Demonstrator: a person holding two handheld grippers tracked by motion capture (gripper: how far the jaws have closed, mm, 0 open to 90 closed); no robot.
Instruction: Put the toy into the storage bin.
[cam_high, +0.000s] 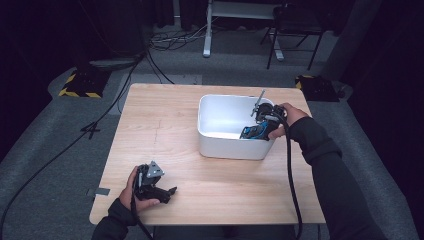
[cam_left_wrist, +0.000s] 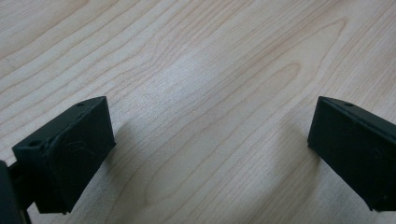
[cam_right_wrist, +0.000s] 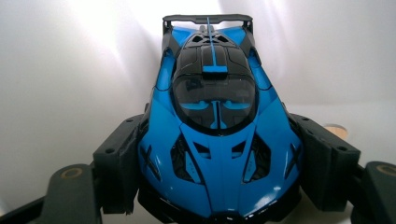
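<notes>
The right tongs (cam_high: 252, 131) reach into the white bin (cam_high: 212, 142) on the wooden desk (cam_high: 165, 130), clamped on the front flanks of a blue and black toy car (cam_right_wrist: 217, 140), which hangs inside the bin against its white wall. The left tongs (cam_high: 170, 192) rest near the desk's front edge, jaws spread wide over bare wood, holding nothing.

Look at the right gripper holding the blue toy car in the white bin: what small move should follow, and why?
Probably lower and release: the right gripper clamps the blue toy car inside the white bin; whether it touches the floor is unclear.
</notes>
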